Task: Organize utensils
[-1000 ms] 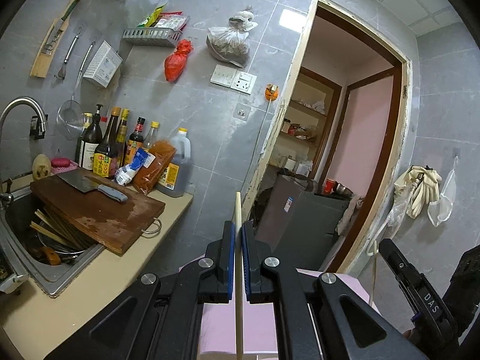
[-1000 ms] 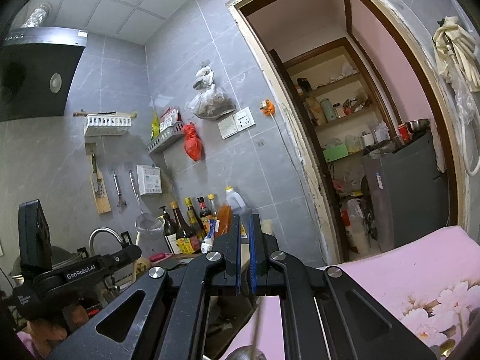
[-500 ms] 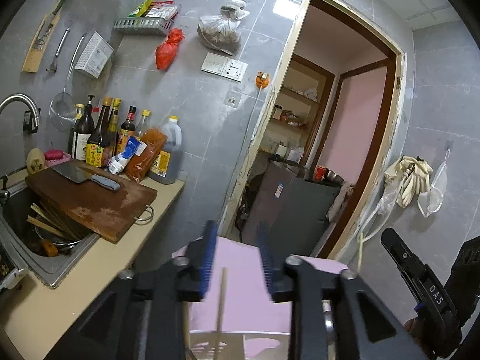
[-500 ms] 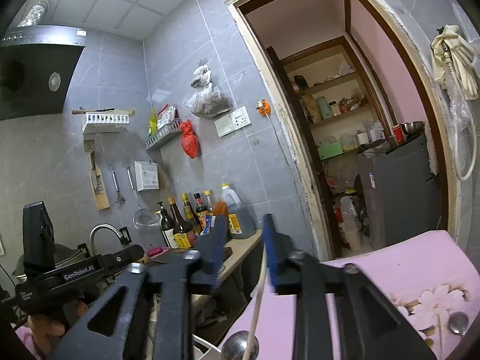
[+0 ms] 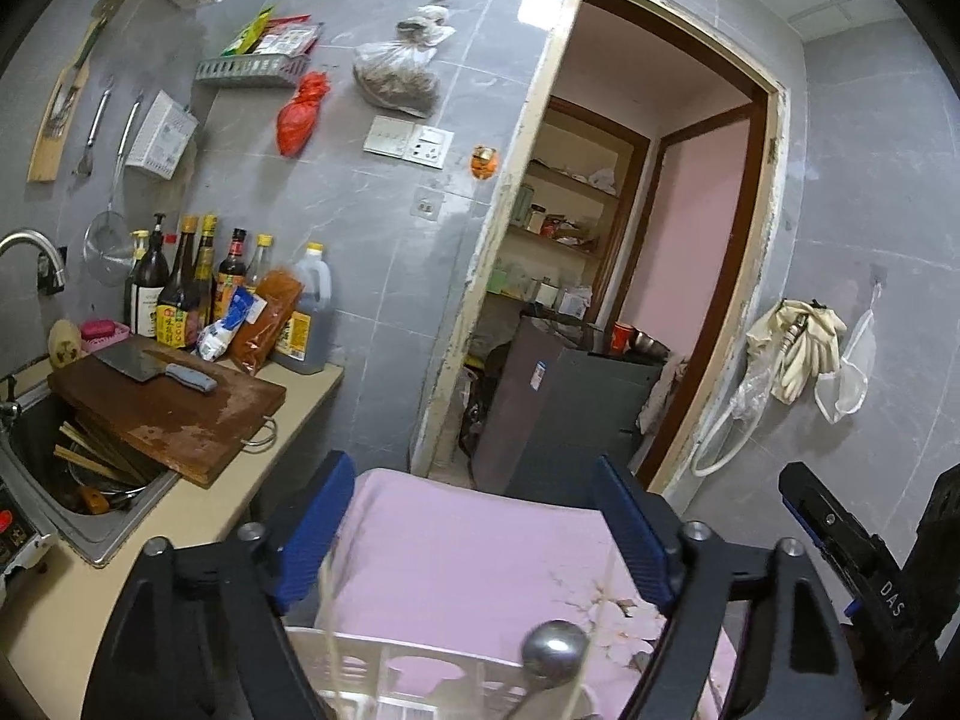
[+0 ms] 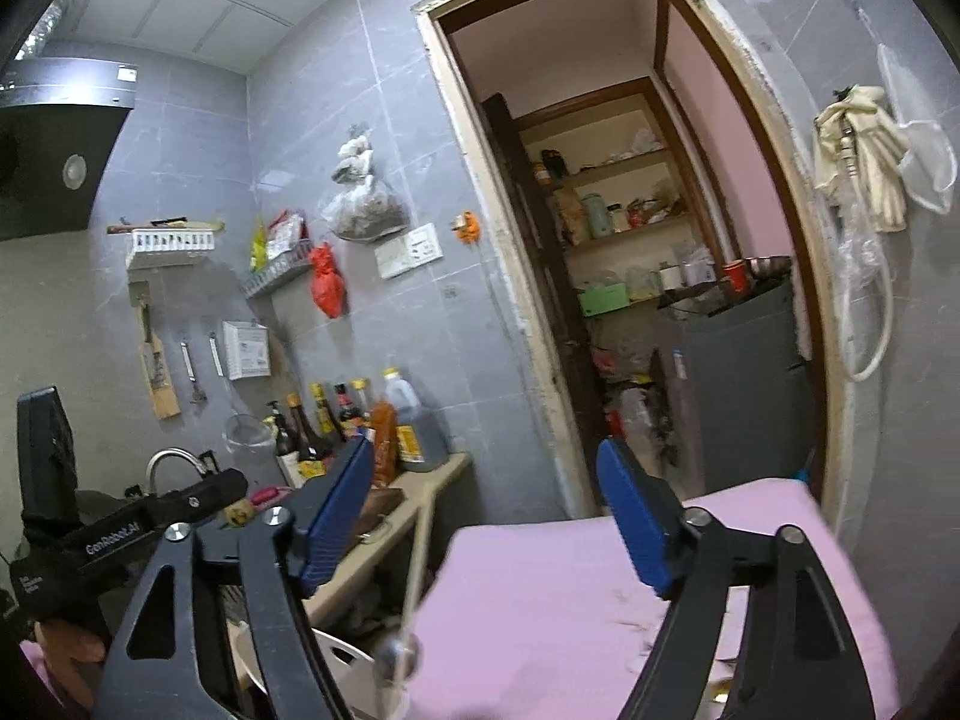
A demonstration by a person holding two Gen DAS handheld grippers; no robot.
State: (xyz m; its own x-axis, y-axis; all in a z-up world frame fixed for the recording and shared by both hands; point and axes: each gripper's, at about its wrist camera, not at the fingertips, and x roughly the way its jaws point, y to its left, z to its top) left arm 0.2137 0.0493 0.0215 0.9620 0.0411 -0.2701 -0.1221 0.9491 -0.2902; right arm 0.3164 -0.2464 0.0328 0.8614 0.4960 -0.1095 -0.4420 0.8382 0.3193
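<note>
In the left wrist view my left gripper (image 5: 474, 534) stands wide over a white slotted utensil holder (image 5: 390, 666), its jaws still opening and its pads touching nothing. A pale wooden chopstick (image 5: 330, 618) stands blurred in the holder, below the left pad. A round metal utensil end (image 5: 555, 654) sticks up beside it. My right gripper (image 6: 486, 516) is also opening, with nothing pressed between its pads. Below it a thin pale stick (image 6: 420, 558) and the metal end (image 6: 396, 654) rise over the holder (image 6: 336, 654). Each gripper shows in the other's view: right gripper (image 5: 840, 540), left gripper (image 6: 138, 528).
The holder sits on a pink flowered cloth (image 5: 480, 558). To the left a counter carries a cutting board (image 5: 174, 414) with a cleaver (image 5: 156, 369), several bottles (image 5: 198, 288) and a sink (image 5: 78, 480) with chopsticks. Straight ahead are a doorway and a grey cabinet (image 5: 576, 414).
Both grippers went from shut to wide open and pulled up and back. The left let go of the chopstick and the right let go of its thin utensil handle; both now stand in the holder.
</note>
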